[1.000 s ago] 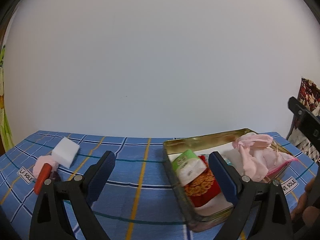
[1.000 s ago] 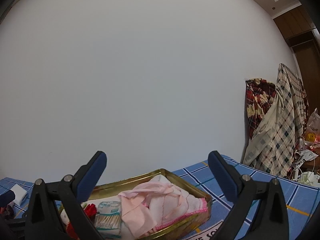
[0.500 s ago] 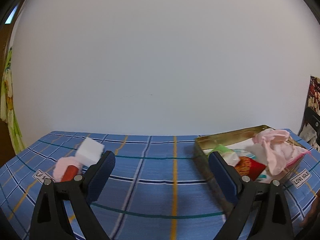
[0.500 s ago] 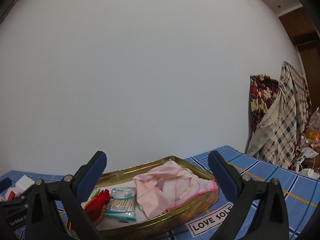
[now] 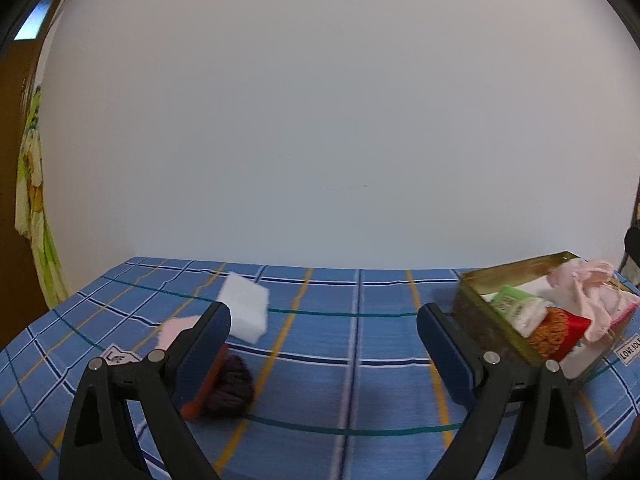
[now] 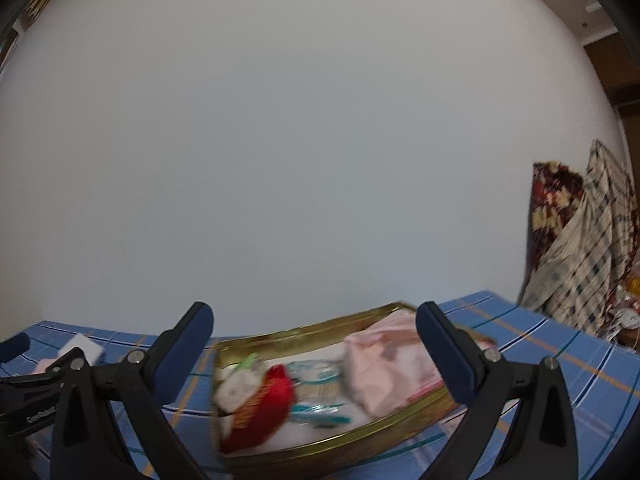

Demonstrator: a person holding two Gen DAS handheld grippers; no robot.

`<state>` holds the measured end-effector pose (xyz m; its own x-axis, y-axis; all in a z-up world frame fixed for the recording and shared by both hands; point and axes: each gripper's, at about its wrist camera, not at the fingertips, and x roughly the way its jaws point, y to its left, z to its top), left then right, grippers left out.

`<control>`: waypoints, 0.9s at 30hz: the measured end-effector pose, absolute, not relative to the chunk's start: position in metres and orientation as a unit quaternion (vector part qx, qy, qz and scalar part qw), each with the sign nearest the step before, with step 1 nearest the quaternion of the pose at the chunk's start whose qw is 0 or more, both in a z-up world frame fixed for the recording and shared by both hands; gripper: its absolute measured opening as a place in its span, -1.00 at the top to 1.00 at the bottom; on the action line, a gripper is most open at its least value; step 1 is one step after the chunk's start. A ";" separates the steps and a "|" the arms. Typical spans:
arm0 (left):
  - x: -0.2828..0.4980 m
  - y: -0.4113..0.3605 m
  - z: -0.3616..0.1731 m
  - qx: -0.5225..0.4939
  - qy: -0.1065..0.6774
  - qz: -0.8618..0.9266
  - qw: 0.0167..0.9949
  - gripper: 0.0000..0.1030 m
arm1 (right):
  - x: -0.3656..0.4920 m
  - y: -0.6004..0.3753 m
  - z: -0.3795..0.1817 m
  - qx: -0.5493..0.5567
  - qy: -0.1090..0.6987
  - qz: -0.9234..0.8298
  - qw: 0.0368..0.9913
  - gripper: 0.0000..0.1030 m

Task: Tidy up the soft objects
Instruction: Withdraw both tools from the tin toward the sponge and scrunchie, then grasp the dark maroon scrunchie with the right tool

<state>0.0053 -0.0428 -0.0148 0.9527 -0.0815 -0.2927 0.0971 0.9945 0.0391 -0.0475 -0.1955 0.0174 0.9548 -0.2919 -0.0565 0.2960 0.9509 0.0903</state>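
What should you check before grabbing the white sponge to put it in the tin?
1. Left hand-held gripper open and empty: ok.
2. Right hand-held gripper open and empty: ok.
3. Sponge between the left fingers: not ok, it lies beyond the left fingertip, off to one side.
4. Nothing on top of the sponge: ok; a pink thing and a dark bundle lie beside it.
5. Room left in the tin: cannot tell, cloth and packets fill much of it.

Both wrist views low over the tablecloth (image 5: 352, 344), facing the wall, sharing the gold tin (image 5: 500, 276) (image 6: 304, 328) by its right edge
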 end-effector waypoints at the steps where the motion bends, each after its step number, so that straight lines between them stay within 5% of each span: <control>1: 0.007 -0.039 -0.015 0.027 0.147 -0.043 0.988 -0.86 | -0.046 -0.191 0.016 0.052 0.025 -0.144 0.988 -1.00; 27: 0.035 0.079 -0.019 0.019 0.194 0.027 0.980 -0.86 | 0.024 -0.049 -0.003 0.023 0.145 0.005 0.989 -1.00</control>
